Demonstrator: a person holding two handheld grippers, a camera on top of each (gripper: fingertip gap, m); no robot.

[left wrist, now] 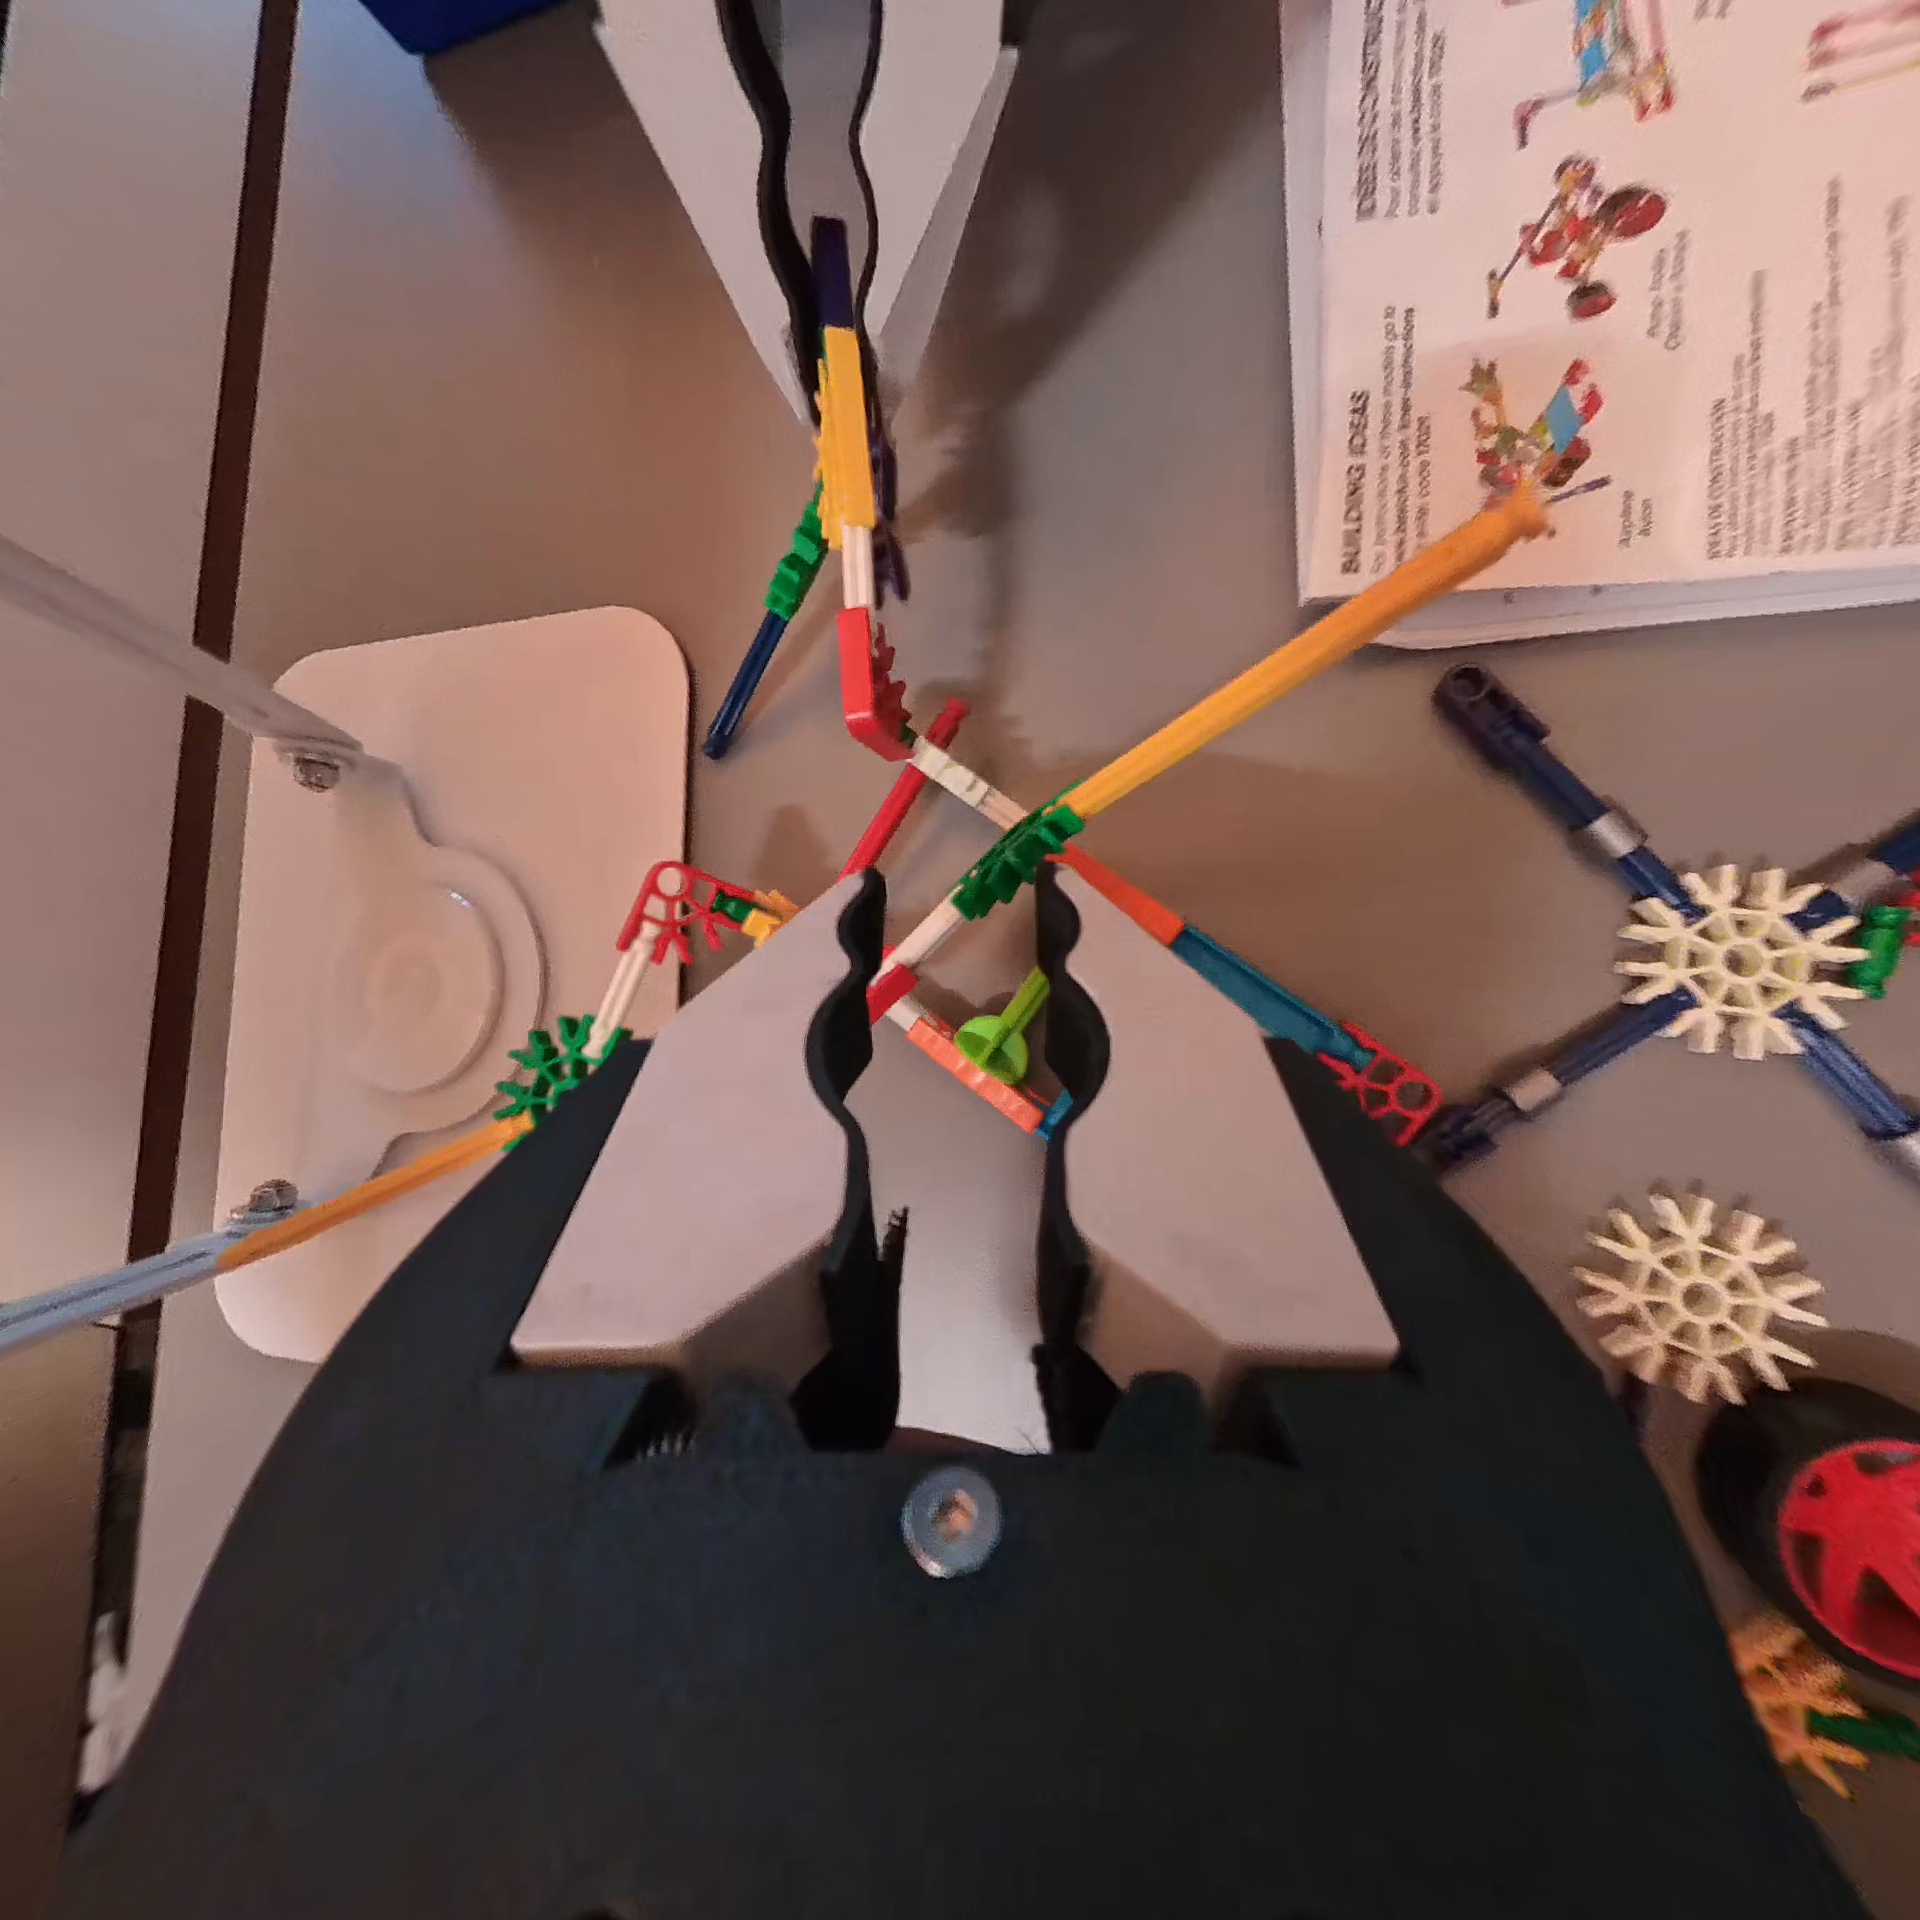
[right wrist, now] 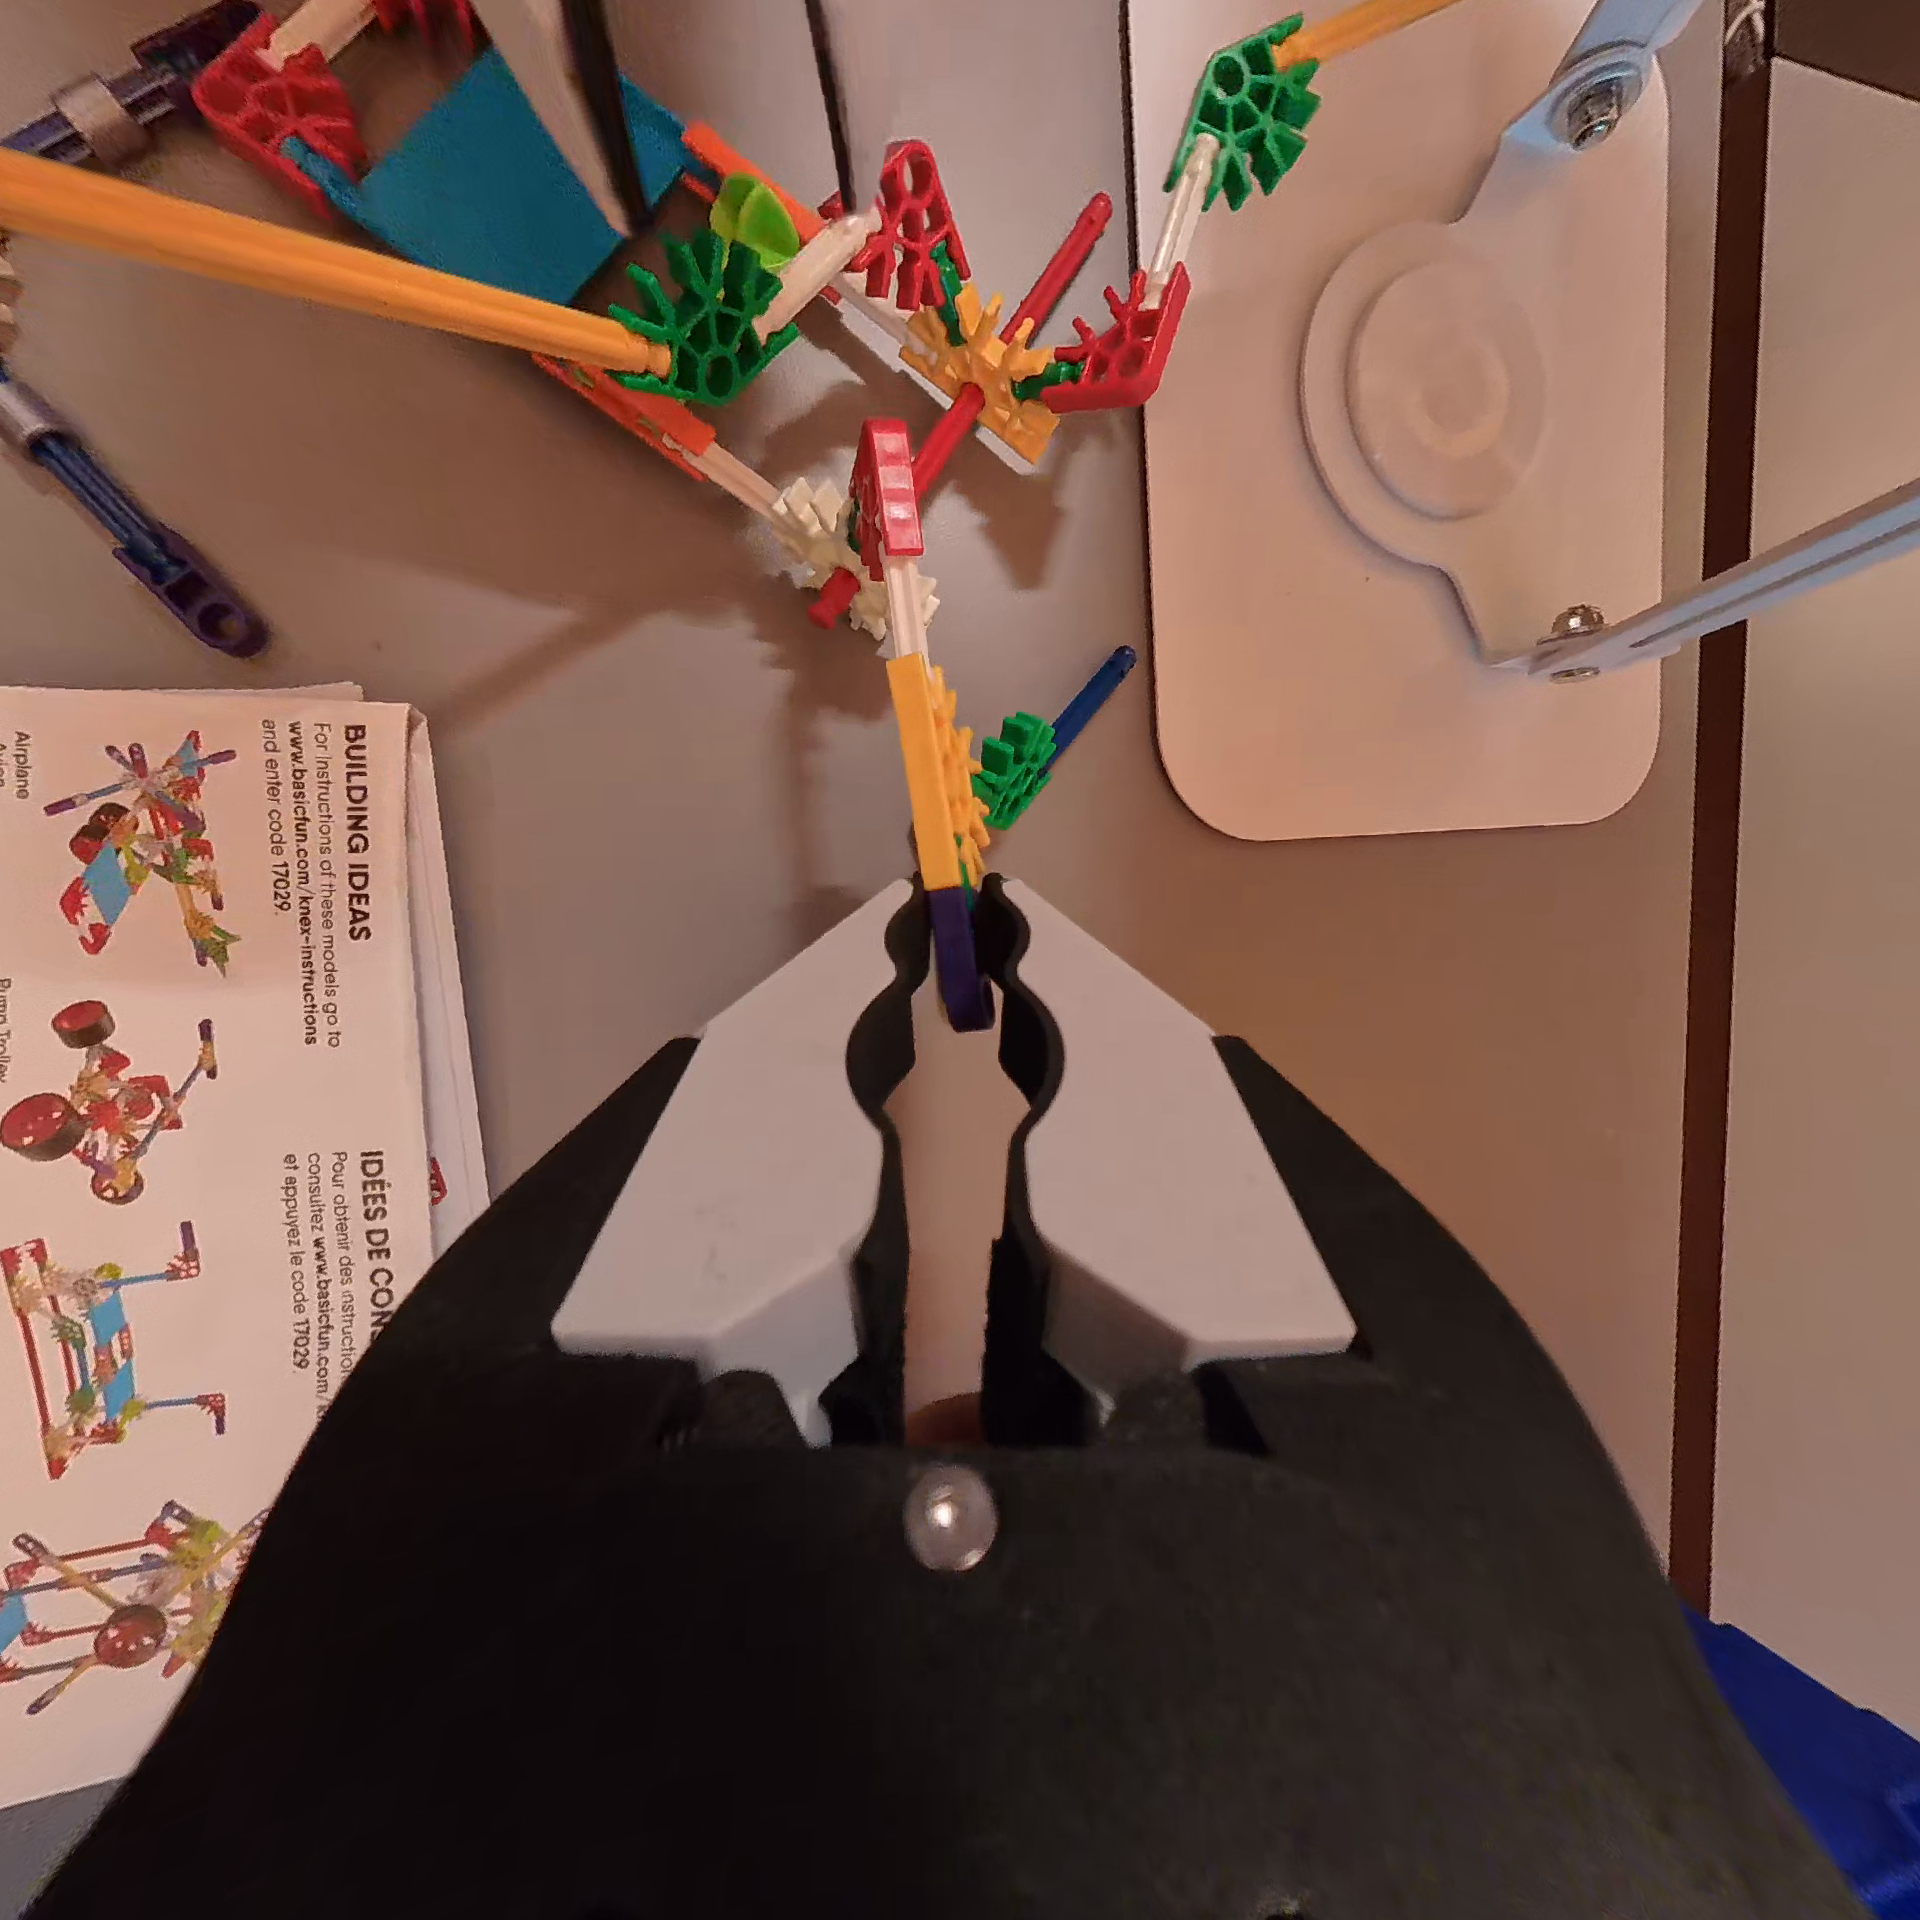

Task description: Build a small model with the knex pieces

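Purple plastic, the connector [right wrist: 961, 961] ending the rod-and-connector model [right wrist: 914, 540], was pinched firmly by the right gripper [right wrist: 958, 894], so the yellow connector [right wrist: 935, 769] stood propped above the grey table [right wrist: 623, 831]. Around the green connector [left wrist: 1018, 862] the left gripper [left wrist: 956, 894] was spread unclenched, gripping nothing. An instruction booklet [right wrist: 208, 987] lay nearby.

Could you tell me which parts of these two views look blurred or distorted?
Left wrist view: the printed instruction booklet is smeared, and the red-hubbed black wheel is soft at the edge. Right wrist view: that booklet is sharp; the straight metal struts bow slightly near the rim.
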